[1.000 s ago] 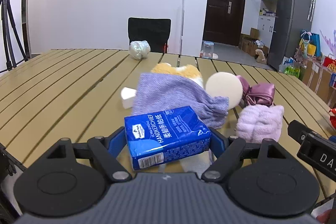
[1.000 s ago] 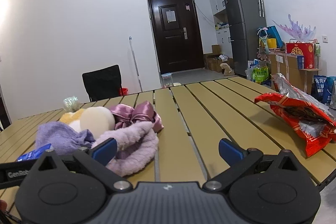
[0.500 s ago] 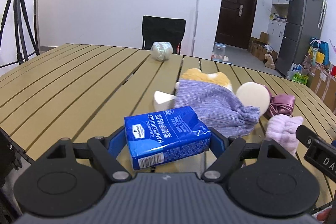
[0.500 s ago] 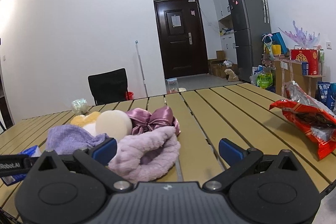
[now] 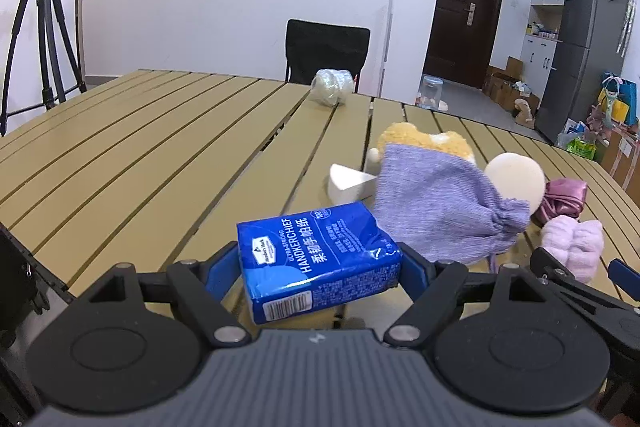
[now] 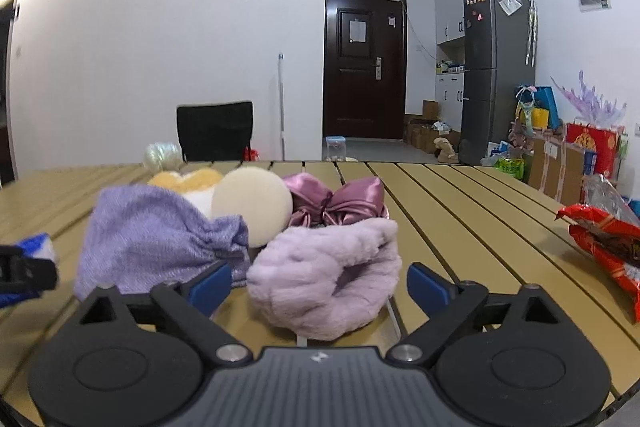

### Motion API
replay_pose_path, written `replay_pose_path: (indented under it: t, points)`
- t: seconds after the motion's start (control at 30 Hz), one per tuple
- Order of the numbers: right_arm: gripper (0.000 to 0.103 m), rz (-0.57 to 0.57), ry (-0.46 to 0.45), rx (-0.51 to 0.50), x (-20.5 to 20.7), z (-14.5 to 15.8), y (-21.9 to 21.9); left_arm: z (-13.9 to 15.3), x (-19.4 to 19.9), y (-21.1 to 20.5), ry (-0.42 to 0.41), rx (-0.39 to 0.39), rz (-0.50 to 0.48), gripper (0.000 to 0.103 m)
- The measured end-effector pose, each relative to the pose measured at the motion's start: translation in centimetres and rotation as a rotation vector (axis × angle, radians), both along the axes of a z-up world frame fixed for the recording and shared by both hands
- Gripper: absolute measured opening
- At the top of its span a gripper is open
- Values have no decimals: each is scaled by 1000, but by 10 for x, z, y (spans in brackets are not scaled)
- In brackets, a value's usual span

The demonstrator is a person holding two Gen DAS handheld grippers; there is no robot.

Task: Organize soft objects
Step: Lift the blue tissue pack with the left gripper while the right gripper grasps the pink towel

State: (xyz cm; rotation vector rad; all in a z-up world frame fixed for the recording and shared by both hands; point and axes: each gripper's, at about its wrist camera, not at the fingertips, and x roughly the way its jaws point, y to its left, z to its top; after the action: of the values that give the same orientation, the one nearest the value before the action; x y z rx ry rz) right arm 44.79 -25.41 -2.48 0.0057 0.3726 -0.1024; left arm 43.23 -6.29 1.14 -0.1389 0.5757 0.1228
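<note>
The left tongs [image 5: 320, 263] grip a blue tissue pack [image 5: 318, 259] at lower centre of the left wrist view, both blue pads pressed to its short ends, the pack held slightly tilted above the slatted surface [image 5: 160, 147]. Just beyond it, right of centre, lies a lavender knit cloth [image 5: 436, 203] draped over a yellow plush toy [image 5: 424, 141]; a white foam wedge [image 5: 348, 183] pokes out at the cloth's left edge and a round cream sponge [image 5: 516, 179] sits at its right. Further right are a pink satin scrunchie [image 5: 564, 195] and a fluffy lilac headband [image 5: 572, 243], with the right tongs' black arm crossing the lower right corner in front of it. A clear crumpled wrap [image 5: 332, 87] lies far off at upper centre, before a black chair [image 5: 328, 51]. A tripod [image 5: 44, 27] stands at upper left.

The right tongs [image 6: 318, 281] stand open at lower centre of the right wrist view; their jaws have just been closing, and the headband lies between the pads, which do not yet press on it. Behind it, left of centre, the knit cloth crowds close to the left pad, with the sponge and scrunchie further back. The left tongs and a blurred bit of the tissue pack show at the left edge. A red snack bag [image 6: 604, 247] lies at the right edge, well apart from the pile.
</note>
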Motion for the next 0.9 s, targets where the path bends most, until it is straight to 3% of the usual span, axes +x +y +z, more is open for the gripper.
replay_pose_path:
  t: [0.1, 0.23, 0.3, 0.33, 0.37, 0.9]
  points:
    - [85, -12, 23, -25, 7, -3, 3, -1, -1, 7, 4, -1, 8, 81]
    - [62, -12, 49, -55, 16, -7, 4, 1, -2, 15, -2, -1, 19, 81]
    - [58, -15, 49, -66, 16, -8, 6, 2, -2, 17, -4, -3, 22, 81]
    - [51, -10, 44, -68, 16, -8, 6, 2, -2, 17, -4, -4, 23, 81]
    - [38, -2, 35, -68, 14, -7, 7, 2, -3, 17, -4, -4, 23, 81]
    - [24, 65, -36, -5, -30, 9, -10, 9, -12, 9, -33, -28, -10, 81]
